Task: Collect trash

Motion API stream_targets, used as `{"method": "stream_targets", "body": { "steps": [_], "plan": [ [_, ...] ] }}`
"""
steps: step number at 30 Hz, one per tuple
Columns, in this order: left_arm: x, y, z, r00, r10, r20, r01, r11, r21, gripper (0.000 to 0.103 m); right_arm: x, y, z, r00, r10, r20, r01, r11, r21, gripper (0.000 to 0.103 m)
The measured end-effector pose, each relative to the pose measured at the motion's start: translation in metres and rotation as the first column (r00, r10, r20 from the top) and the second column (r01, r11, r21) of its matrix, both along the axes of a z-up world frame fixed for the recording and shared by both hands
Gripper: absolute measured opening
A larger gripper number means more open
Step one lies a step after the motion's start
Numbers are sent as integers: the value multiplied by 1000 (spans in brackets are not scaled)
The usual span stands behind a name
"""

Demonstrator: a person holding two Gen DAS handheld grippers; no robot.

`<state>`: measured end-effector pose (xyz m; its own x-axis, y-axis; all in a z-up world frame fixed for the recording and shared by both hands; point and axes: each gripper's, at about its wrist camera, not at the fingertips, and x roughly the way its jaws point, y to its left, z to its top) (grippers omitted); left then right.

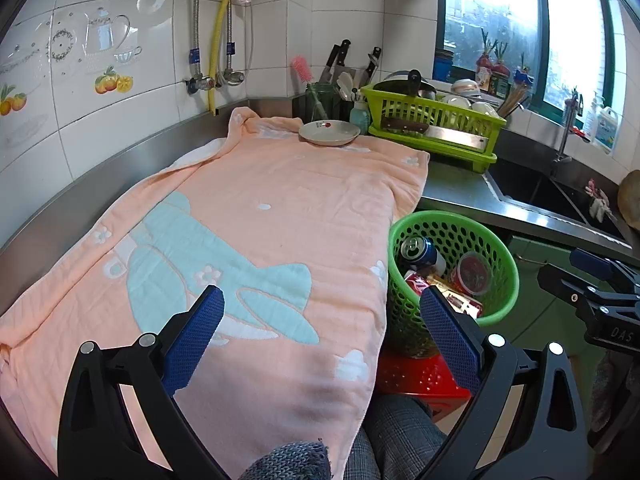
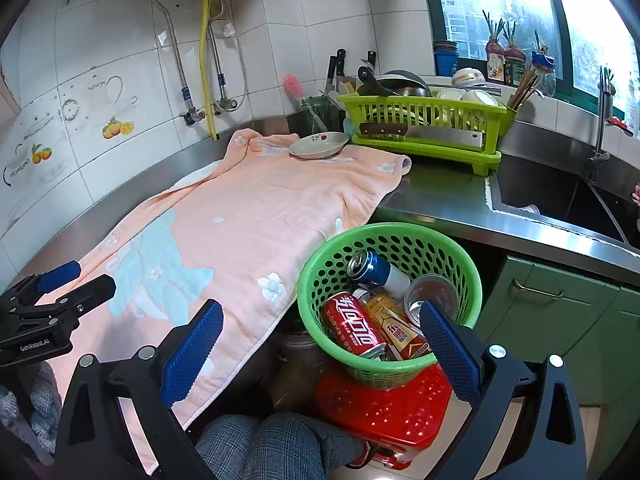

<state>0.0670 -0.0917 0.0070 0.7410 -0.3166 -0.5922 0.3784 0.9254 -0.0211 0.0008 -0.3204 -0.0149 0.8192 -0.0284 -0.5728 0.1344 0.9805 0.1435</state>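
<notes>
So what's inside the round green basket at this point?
The green basket holds a blue can, a red can, an orange-labelled bottle and a clear plastic cup. Anything beneath them is hidden, as is the basket's bottom.

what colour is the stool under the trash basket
Red, with a flower pattern; the stool shows best in the right wrist view.
</notes>
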Motion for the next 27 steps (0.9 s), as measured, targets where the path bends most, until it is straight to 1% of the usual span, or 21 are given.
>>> {"method": "stream_targets", "body": {
  "steps": [10, 27],
  "plan": [
    [-1, 1, 0, 1000, 4, 8, -4, 1000, -12, 97, -3, 0, 0, 1000, -6, 5, 6, 1000, -1, 95],
    [-9, 0, 5, 998, 15, 56, -14, 1000, -22, 97, -5, 2, 4, 999, -15, 30, 16, 1000, -21, 96]
  ]
}}
